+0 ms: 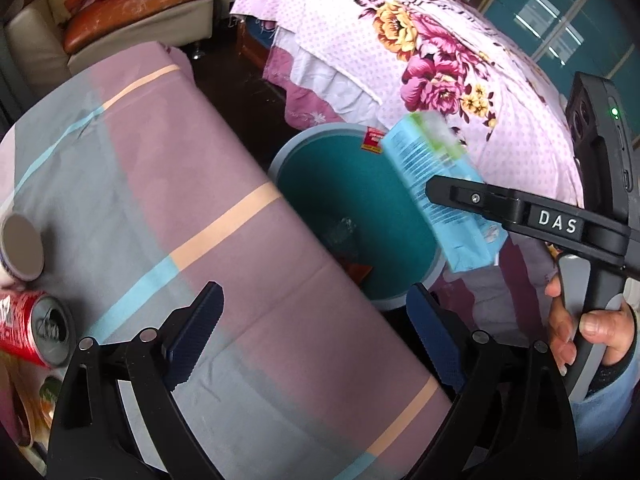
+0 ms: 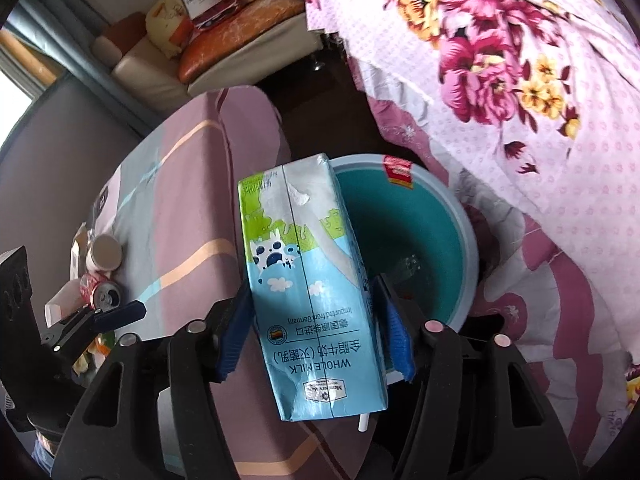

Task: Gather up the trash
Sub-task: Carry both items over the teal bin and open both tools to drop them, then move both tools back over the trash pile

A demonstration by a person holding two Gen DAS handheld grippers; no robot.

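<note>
Your right claw is clamped on the milk carton, holding it over the teal bin beside the worktop; your left claw hangs wide apart, holding nothing, near the red can.

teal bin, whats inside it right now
Inside the teal bin lie a clear plastic item and an orange wrapper. The milk carton covers part of its interior.
</note>
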